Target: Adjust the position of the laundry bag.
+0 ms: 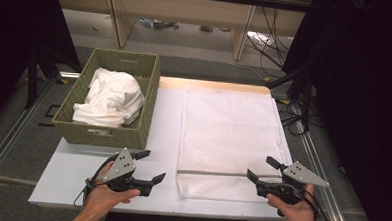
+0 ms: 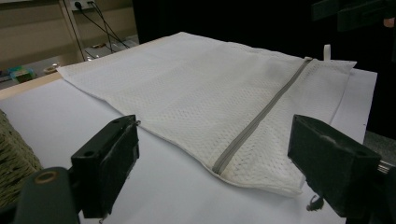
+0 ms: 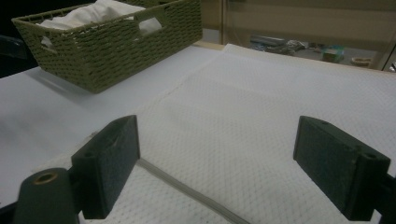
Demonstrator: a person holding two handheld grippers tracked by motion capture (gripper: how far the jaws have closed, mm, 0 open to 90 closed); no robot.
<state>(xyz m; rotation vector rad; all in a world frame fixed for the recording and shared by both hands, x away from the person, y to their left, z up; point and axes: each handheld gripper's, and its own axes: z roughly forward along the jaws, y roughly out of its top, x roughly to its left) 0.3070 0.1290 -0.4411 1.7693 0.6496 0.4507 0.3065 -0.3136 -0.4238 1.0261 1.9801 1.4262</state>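
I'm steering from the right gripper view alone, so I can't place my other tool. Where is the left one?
Observer: The left tool is open, over bare table near the mesh bag's left edge.
Operator: Does the zipper reach that edge?
Observer: Yes, the grey zipper ends at the near corner, between the left tool's jaws in its view.
Operator: Anything at the zipper's other end?
Observer: A small white loop sticks up there.
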